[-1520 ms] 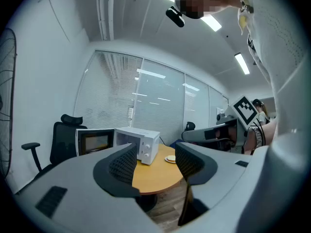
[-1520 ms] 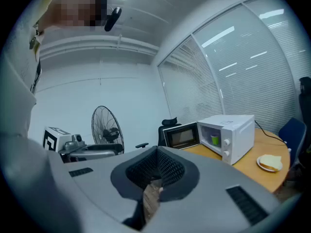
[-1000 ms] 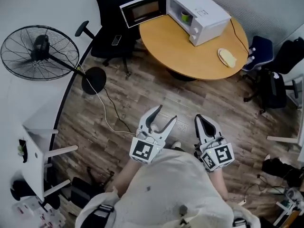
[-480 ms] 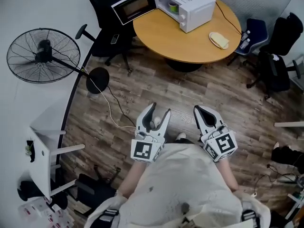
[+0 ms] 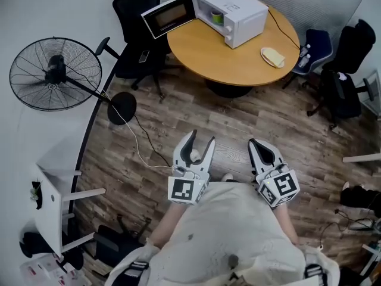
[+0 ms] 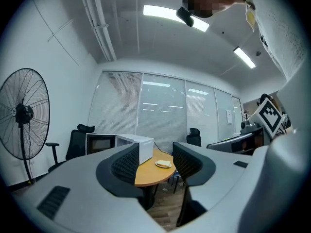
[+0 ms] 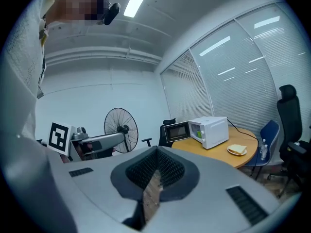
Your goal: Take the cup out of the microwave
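A white microwave [image 5: 233, 14] stands on the round wooden table [image 5: 238, 58] at the top of the head view, its door [image 5: 168, 15] swung open to the left. Inside it sits a green cup [image 5: 218, 18], which the right gripper view also shows as the cup [image 7: 199, 129] in the microwave [image 7: 210, 131]. Both grippers are held close to the person's body, far from the table. My left gripper [image 5: 200, 140] has a narrow gap between its closing jaws, with nothing in it. My right gripper [image 5: 262, 149] is shut and empty.
A plate with bread [image 5: 273, 56] lies on the table's right side. A standing fan [image 5: 55, 73] is at the left, its cable across the wooden floor. A black office chair [image 5: 136, 31] is by the microwave door, and a blue chair [image 5: 315, 43] and bags are at the right.
The left gripper's jaws have narrowed. Both grippers have shifted a little, and the table with the microwave sits further left in the head view than a second ago.
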The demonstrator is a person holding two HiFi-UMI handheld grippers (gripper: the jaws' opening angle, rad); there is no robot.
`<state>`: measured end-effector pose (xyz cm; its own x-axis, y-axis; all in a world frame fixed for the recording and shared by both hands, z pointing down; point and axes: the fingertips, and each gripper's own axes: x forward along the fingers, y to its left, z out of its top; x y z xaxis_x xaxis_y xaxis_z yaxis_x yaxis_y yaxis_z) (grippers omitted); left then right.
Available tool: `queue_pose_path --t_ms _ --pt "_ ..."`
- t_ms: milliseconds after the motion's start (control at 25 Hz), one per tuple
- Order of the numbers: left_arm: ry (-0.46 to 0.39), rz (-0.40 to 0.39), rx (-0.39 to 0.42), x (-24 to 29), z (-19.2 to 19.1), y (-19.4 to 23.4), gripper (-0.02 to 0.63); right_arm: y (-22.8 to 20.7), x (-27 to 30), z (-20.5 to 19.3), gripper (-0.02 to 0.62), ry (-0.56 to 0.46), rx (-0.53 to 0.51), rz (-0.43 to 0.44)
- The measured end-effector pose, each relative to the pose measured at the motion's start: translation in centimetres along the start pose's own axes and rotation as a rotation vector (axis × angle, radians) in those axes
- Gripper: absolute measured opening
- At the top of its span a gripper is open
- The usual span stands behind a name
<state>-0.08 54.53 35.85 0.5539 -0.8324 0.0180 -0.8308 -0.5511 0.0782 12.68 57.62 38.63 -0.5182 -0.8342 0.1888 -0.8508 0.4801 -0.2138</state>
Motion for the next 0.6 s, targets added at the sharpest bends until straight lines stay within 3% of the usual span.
queue_pose_path --t_ms 240,600 --pt "-0.001 0.002 0.006 0.9 -0.3 4.4 0.238 0.4 4.2 0.9 0.008 -0.032 0.044 -0.016" --pt "-0.013 -0.004 0.013 4.7 0.2 12.8 0.238 1.5 13.3 2.7 0.008 -0.020 0.001 -0.015"
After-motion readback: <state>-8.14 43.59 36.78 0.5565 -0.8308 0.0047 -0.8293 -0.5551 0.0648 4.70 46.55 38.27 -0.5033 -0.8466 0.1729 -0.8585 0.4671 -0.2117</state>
